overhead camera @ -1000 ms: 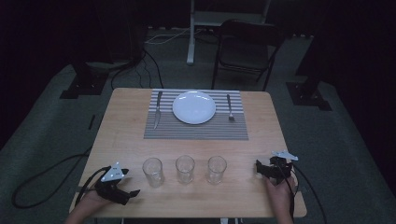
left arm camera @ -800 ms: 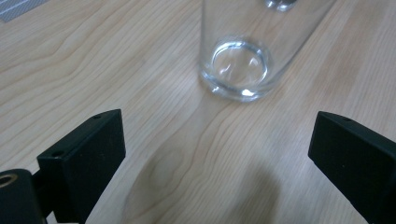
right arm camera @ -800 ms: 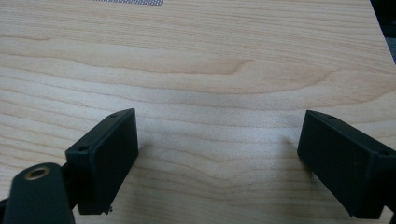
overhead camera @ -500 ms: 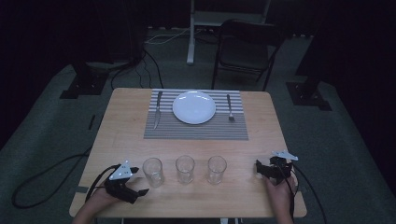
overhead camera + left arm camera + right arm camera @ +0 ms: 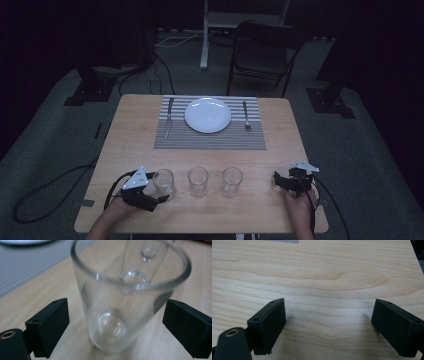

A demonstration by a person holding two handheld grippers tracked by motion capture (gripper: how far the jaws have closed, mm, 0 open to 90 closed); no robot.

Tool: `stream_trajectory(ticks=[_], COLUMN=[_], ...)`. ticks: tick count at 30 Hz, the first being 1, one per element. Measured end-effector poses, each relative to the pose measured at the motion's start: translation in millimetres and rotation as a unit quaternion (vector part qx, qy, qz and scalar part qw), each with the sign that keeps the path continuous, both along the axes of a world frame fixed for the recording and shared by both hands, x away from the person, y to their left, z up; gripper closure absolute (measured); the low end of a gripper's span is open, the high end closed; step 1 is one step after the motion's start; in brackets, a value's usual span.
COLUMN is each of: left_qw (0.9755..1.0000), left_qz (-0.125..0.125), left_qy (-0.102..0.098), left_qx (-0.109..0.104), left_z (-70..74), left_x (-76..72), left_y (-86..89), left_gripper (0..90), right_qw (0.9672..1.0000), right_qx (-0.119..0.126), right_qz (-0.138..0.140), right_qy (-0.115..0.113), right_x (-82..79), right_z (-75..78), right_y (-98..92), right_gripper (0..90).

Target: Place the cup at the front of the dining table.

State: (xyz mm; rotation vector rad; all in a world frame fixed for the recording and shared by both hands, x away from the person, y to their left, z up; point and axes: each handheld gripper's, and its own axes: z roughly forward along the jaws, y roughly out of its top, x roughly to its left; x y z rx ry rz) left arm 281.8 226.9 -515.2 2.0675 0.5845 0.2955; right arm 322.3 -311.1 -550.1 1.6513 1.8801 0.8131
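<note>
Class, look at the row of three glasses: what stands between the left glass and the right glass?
The middle glass stands between the left glass and the right glass, in the high view.

Glasses bar the lower middle, bare wood elsewhere

Three glasses (image 5: 198, 180) stand in a row across the lower centre of the worktop (image 5: 130, 135), narrow gaps between them; bare wood lies open between that row and the striped placemat (image 5: 210, 141) above, and at lower right.

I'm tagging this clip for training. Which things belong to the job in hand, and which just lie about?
In the job:
- left gripper, jaws just been closing, astride but not yet pressing
- leftmost clear drinking glass

Lying about:
- two other clear glasses
- white round plate
- striped grey placemat
- right gripper, open
</note>
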Motion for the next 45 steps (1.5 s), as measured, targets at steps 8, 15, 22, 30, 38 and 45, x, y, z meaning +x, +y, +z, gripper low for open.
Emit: stream_trajectory(ticks=[8, 15, 22, 30, 38, 45], left_qw=[0.9983, 0.9964, 0.9952, 0.9964, 0.9964, 0.9949], left_qz=[0.012, 0.019, 0.024, 0.052, 0.057, 0.067], left_qy=[-0.043, -0.055, -0.074, -0.056, -0.058, -0.073], left_qx=[-0.038, -0.062, -0.059, -0.036, -0.022, -0.021], left_z=[3.3, 5.1, 3.8, 10.0, 13.4, 19.0], left_x=[-3.4, -3.7, -6.4, -4.6, -6.4, -9.4], left_y=[-4.6, -3.6, -7.2, -13.2, -14.7, -14.9], left_gripper=[15.6, 23.5, 28.5, 29.0, 29.2, 29.2], right_qw=[1.0000, 1.0000, 1.0000, 1.0000, 1.0000, 1.0000], right_qx=[0.000, 0.000, 0.000, 0.000, 0.000, 0.000], right_qz=[0.000, 0.000, 0.000, 0.000, 0.000, 0.000], right_qy=[0.000, 0.000, 0.000, 0.000, 0.000, 0.000], right_x=[0.0, 0.0, 0.0, 0.0, 0.0, 0.0], right_z=[0.0, 0.0, 0.0, 0.0, 0.0, 0.0], right_y=[0.0, 0.0, 0.0, 0.0, 0.0, 0.0], right_gripper=[12.0, 12.0, 12.0, 12.0, 12.0, 12.0])
